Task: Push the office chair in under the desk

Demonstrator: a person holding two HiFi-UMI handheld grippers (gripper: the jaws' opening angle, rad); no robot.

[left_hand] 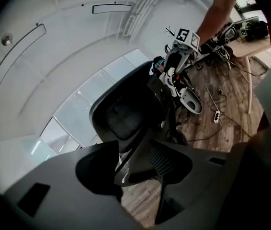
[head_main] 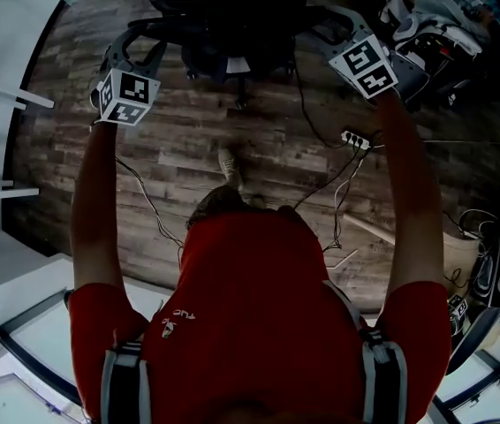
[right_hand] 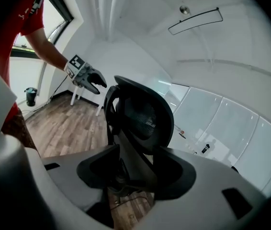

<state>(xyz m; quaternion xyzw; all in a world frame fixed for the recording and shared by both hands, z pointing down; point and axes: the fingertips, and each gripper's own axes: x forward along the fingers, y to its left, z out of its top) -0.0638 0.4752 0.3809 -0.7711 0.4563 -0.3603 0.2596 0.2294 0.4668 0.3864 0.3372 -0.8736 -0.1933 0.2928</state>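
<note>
The fingers of the left gripper (left_hand: pixel 140 171) are seen spread apart, and a dark strut of the office chair's (head_main: pixel 232 25) back runs through the gap. No pad can be made out pressing on it. The same is shown for the right gripper (right_hand: pixel 135 176): its fingers are released, with the chair's back frame standing between them and the headrest (right_hand: pixel 142 111) rising just beyond.

From above, both arms are seen stretched forward, one gripper at each side edge of the backrest. The chair is found at the far end of the wooden floor (head_main: pixel 232 131), in front of the person. Which desk is meant, and how near the chair stands to it, cannot be told from these views.

Several risks can be judged from this. Because nothing is clamped yet, a push could make the fingers slide off the curved frame. If one side is pushed harder than the other, the seat would probably be swivelled rather than rolled straight.

A power strip (head_main: pixel 354 138) and loose cables (head_main: pixel 321 184) are spread on the floor just beside the chair's base. A castor could be caught on them, so the chair might be stalled or tipped.
</note>
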